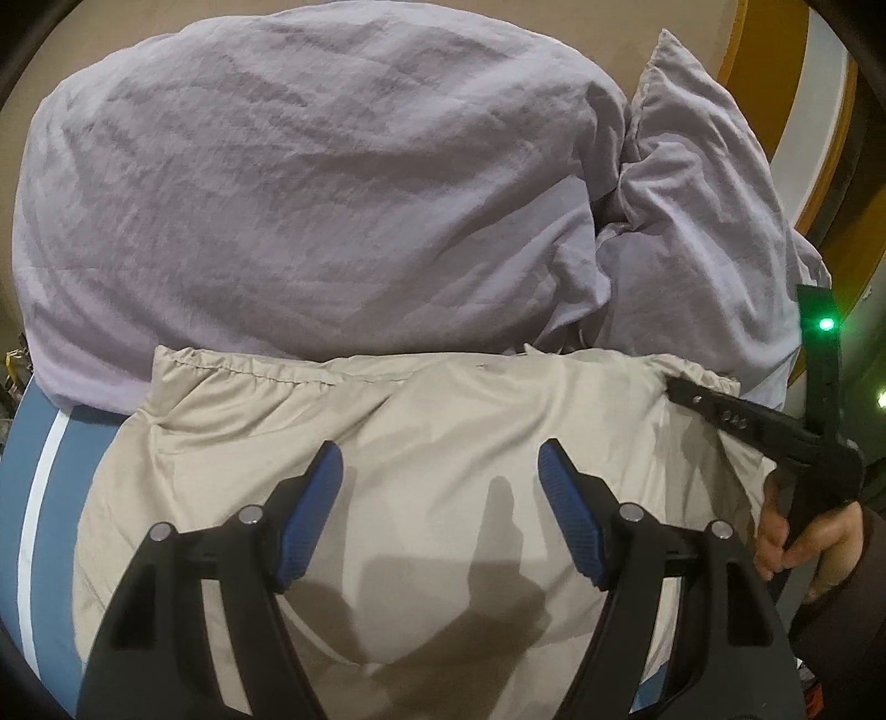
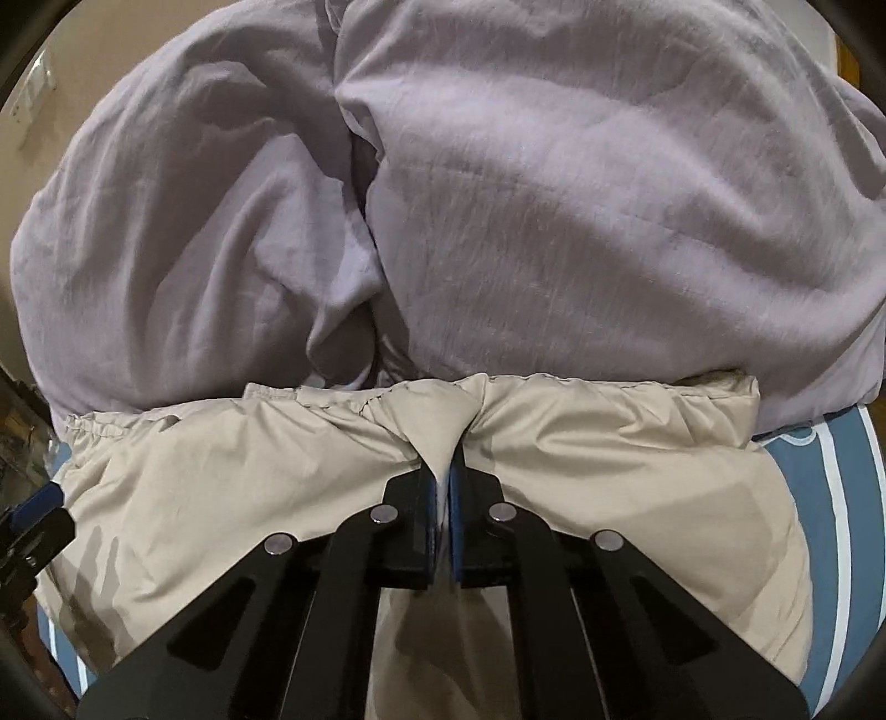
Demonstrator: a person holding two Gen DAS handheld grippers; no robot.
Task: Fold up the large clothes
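Observation:
A beige padded garment [image 1: 421,432] with a gathered elastic hem lies on a blue bed sheet [image 1: 33,471], its hem against a lilac duvet [image 1: 310,194]. My left gripper [image 1: 440,465] is open and empty, hovering over the middle of the garment. My right gripper [image 2: 442,476] is shut on a fold of the beige garment [image 2: 609,459] just below its hem. The right gripper also shows in the left wrist view [image 1: 736,415], at the garment's right hem corner, held by a hand [image 1: 786,537].
The lilac duvet [image 2: 554,194] is heaped high behind the garment. The blue sheet with white stripes [image 2: 830,498] shows at the sides. A beige wall [image 1: 609,22] and a yellow and white headboard edge [image 1: 797,83] are at the back right.

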